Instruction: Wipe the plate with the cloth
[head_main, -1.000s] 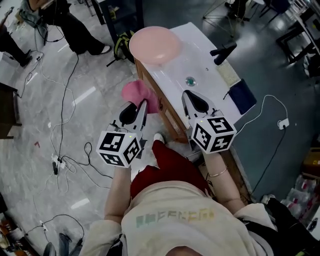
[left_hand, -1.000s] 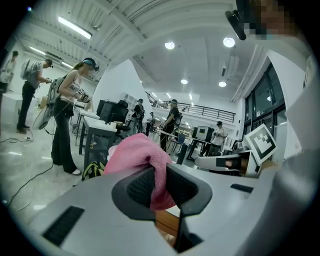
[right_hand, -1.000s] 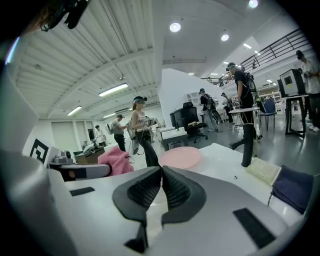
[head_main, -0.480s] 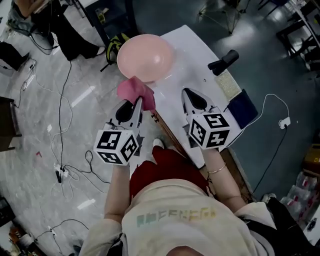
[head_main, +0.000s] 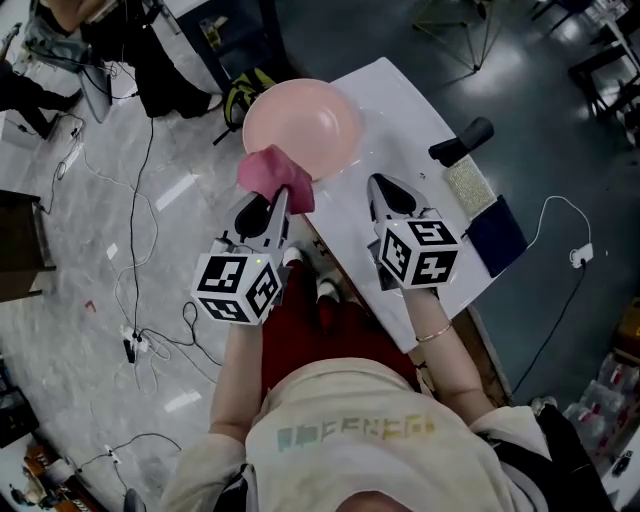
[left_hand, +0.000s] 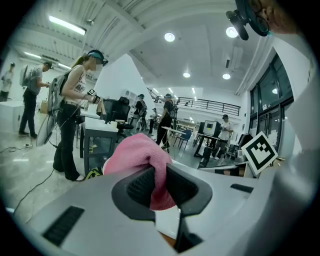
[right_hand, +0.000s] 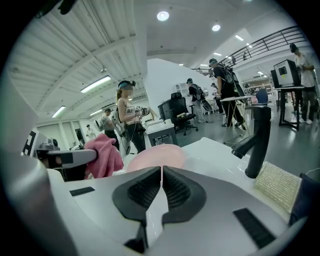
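left tool (head_main: 276, 205) clamping pink cloth (head_main: 274, 174) near plate (head_main: 305, 118), right tool (head_main: 384, 192) closed

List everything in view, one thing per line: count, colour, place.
plate: one, pink, far left end of the counter
cloth: one, pink, in the left gripper, at the plate's near rim
counter: one, white, ahead of the person
faucet: one, black, right side of the counter
sponge: one, beige, beside the faucet
dark blue item: one, right edge of the counter, kind unclear
cables: several, dark, on the grey floor at left
left gripper: one, grey, shut on the cloth
right gripper: one, grey, shut, empty, over the counter
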